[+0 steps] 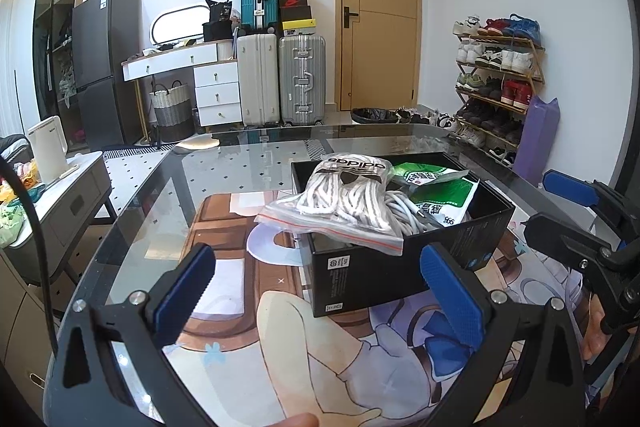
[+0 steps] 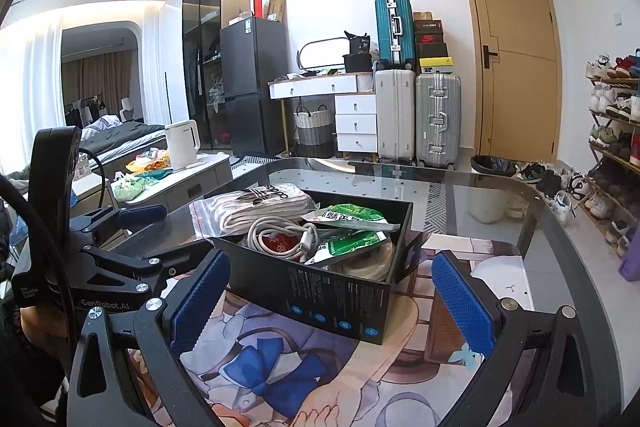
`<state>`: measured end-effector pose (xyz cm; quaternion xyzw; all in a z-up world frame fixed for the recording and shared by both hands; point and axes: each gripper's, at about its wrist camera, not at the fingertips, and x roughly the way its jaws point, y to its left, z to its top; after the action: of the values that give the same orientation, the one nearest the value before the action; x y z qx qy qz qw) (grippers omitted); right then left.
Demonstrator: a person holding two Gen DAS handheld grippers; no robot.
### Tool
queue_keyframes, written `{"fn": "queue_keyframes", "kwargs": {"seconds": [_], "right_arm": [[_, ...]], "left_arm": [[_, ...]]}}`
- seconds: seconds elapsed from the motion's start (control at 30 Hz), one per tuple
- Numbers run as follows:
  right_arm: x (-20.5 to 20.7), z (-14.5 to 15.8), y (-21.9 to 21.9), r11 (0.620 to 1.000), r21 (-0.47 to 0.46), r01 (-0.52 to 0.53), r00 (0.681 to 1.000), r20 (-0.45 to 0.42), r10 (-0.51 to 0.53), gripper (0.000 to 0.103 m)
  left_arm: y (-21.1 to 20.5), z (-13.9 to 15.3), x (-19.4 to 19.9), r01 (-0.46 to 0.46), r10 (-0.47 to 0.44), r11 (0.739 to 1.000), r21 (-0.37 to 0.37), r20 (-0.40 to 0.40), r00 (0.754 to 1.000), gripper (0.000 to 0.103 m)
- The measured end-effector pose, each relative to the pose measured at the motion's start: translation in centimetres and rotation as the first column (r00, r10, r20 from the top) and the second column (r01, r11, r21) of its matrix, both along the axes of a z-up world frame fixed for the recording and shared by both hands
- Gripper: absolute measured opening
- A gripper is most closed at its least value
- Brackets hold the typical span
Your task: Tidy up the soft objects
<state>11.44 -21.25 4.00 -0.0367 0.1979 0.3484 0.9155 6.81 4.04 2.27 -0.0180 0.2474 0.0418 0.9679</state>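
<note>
A black open box [image 1: 360, 275] [image 2: 340, 303] stands on a printed mat on a glass table. A clear zip bag of white laces [image 1: 344, 203] [image 2: 256, 205] rests across the box's rim. Inside lie green packets [image 1: 440, 187] [image 2: 348, 217] and a coiled white cable [image 2: 280, 235]. My left gripper [image 1: 320, 291] is open and empty, just short of the box; it also shows in the right wrist view [image 2: 132, 227]. My right gripper [image 2: 328, 291] is open and empty, close to the box's near side; it shows in the left wrist view [image 1: 560, 203] at the right of the box.
The glass table [image 1: 224, 167] has a rounded edge. A low side table with a white kettle [image 2: 182, 145] stands left. Suitcases [image 1: 280, 79], a drawer unit, a fridge and a door are behind. A shoe rack [image 1: 496, 79] stands at right.
</note>
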Motion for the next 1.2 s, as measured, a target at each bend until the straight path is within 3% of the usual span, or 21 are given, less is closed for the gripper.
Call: {"fn": "queue_keyframes", "kwargs": {"seconds": [1.2], "right_arm": [[0.03, -0.06, -0.02, 1.0, -0.001, 0.001, 1.0, -0.001, -0.001, 0.102]], "left_arm": [[-0.3, 0.15, -0.08, 0.002, -0.002, 1.0, 0.003, -0.002, 1.0, 0.103]]}}
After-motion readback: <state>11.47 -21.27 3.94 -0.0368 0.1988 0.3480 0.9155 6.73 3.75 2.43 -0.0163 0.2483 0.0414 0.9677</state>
